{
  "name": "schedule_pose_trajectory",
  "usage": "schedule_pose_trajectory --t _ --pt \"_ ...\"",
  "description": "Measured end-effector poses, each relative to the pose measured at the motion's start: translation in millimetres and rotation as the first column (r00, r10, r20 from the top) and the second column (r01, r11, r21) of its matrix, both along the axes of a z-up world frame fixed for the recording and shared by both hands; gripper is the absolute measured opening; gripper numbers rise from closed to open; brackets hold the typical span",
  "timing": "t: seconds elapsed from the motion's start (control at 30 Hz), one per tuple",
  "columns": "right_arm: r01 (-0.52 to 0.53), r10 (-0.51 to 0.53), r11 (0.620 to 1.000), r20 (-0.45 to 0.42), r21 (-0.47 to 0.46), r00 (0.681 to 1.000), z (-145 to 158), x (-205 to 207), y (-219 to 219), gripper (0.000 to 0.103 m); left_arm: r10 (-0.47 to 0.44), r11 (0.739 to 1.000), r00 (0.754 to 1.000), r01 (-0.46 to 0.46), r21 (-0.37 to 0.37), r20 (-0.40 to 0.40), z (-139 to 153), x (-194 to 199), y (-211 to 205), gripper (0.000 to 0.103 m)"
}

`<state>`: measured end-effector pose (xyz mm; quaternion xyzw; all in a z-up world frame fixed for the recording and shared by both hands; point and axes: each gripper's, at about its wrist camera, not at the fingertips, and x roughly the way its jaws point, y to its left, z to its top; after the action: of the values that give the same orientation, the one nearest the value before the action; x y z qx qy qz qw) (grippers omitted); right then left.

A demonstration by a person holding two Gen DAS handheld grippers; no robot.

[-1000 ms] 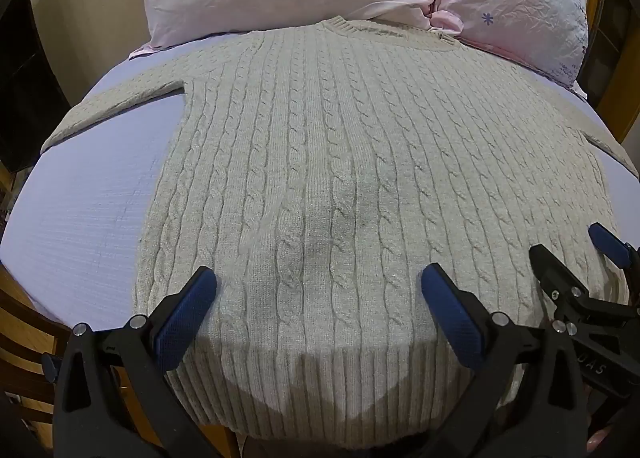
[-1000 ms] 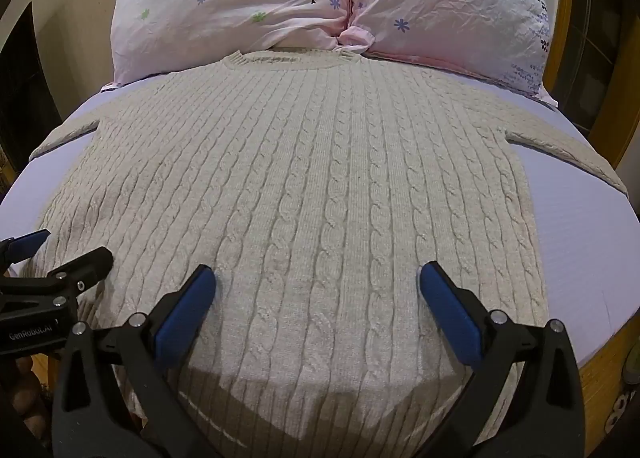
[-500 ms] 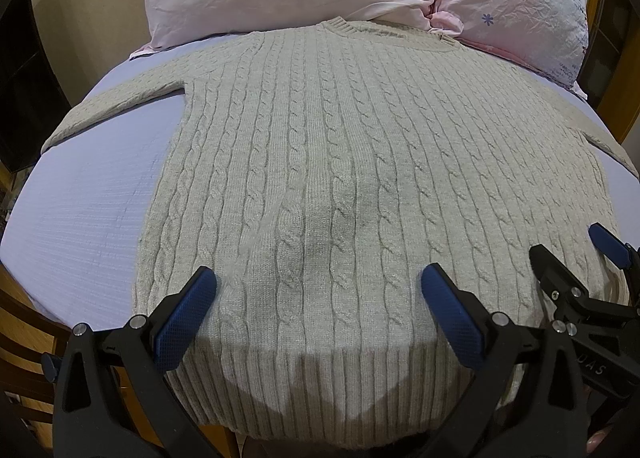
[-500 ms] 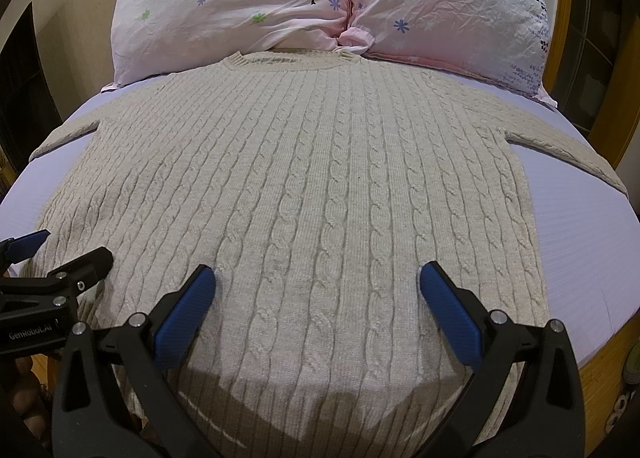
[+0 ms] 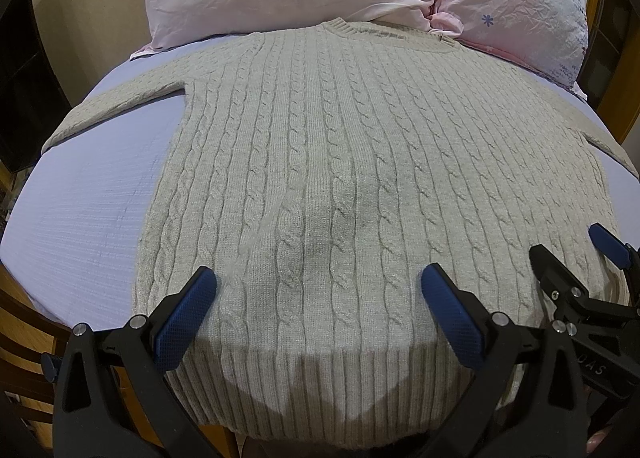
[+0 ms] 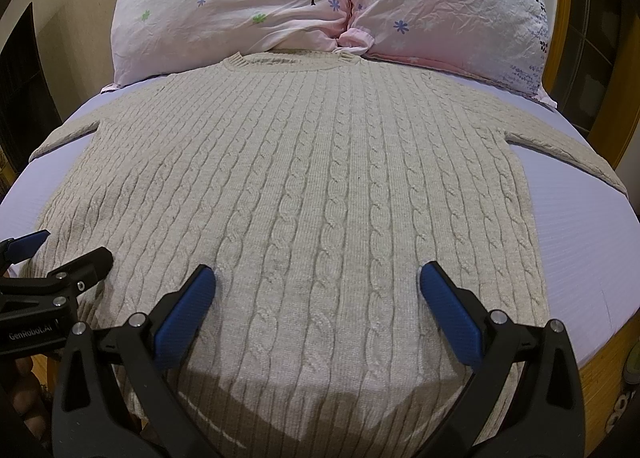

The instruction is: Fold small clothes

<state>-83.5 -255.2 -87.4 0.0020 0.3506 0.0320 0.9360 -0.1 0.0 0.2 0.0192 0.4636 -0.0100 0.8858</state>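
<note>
A cream cable-knit sweater (image 5: 320,162) lies flat and face up on the bed, collar toward the pillows, both sleeves spread sideways; it also shows in the right wrist view (image 6: 320,186). My left gripper (image 5: 318,290) is open and empty, hovering just above the ribbed hem, left of centre. My right gripper (image 6: 316,290) is open and empty above the hem, right of centre. The right gripper also shows at the right edge of the left wrist view (image 5: 576,254). The left gripper also shows at the left edge of the right wrist view (image 6: 60,254).
The bed has a pale lilac sheet (image 5: 88,198). Two pink flowered pillows (image 6: 248,6) lie against the headboard beyond the collar. A wooden bed frame (image 6: 600,358) edges the mattress on the right. Dark furniture (image 5: 20,106) stands at the left.
</note>
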Motion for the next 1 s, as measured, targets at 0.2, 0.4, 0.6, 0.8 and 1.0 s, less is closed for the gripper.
schedule_pose_trajectory --t 0.2,0.4,0.6,0.8,1.0 --pt "0.0 0.0 1.0 0.0 0.0 1.0 0.0 0.5 -0.1 0.101 0.0 1.0 1.0 0.0 0.0 0.0 0.1 0.2 0.0 0.102" --pt "0.0 0.0 1.0 0.001 0.0 1.0 -0.2 0.3 -0.1 0.101 0.0 1.0 1.0 0.0 0.0 0.002 0.1 0.0 0.0 0.102" --pt "0.0 0.0 1.0 0.001 0.0 1.0 -0.1 0.3 -0.3 0.101 0.0 1.0 1.0 0.0 0.0 0.002 0.1 0.1 0.0 0.102" --pt "0.0 0.0 1.0 0.002 0.0 1.0 -0.8 -0.4 -0.7 0.101 0.0 1.0 1.0 0.0 0.0 0.003 0.1 0.0 0.0 0.102" --pt "-0.001 0.001 1.0 0.004 -0.001 1.0 -4.1 -1.9 -2.3 0.101 0.0 1.0 1.0 0.0 0.0 0.004 0.1 -0.1 0.0 0.102"
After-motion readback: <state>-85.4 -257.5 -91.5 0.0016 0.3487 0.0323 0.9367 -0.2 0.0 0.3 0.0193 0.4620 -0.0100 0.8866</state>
